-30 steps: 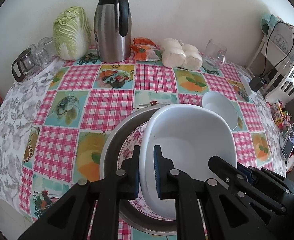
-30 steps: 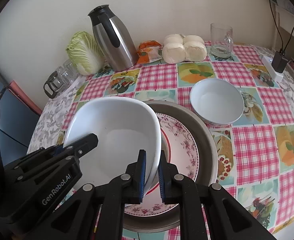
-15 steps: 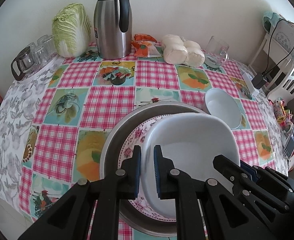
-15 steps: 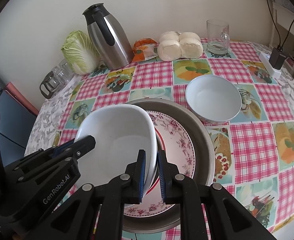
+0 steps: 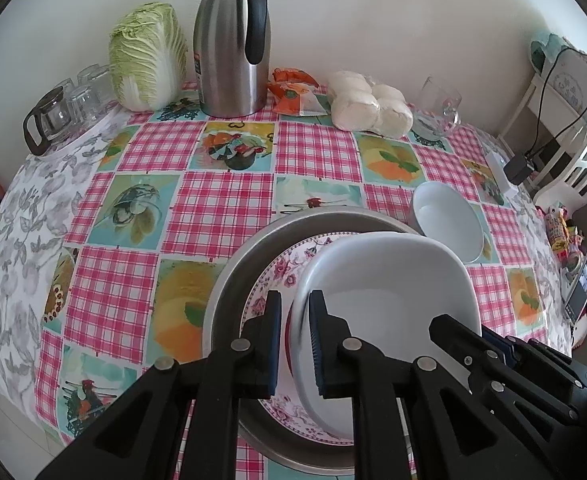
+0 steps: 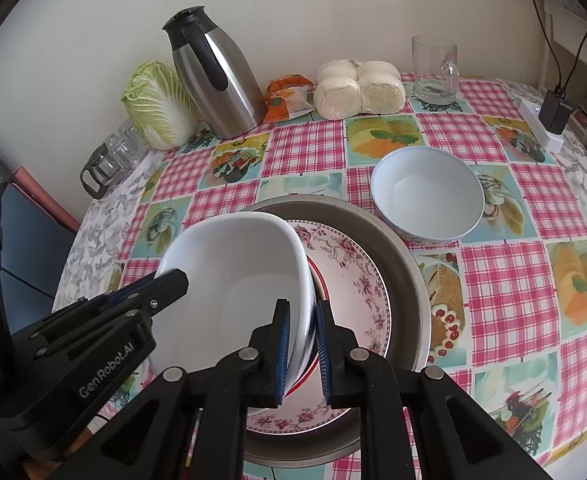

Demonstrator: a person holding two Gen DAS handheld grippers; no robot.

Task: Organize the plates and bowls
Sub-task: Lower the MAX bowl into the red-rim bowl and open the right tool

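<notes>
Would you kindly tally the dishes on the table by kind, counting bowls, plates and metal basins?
Bowls: 2, the square white bowl and the round white bowl.
Plates: 1, the floral plate.
Metal basins: 1, the metal basin.
Total: 4.

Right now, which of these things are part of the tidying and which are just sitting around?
Part of the job:
square white bowl, gripped by both hand-held grippers
floral plate
metal basin
round white bowl

Just lying about:
thermos jug
cabbage
steamed buns
glass mug
</notes>
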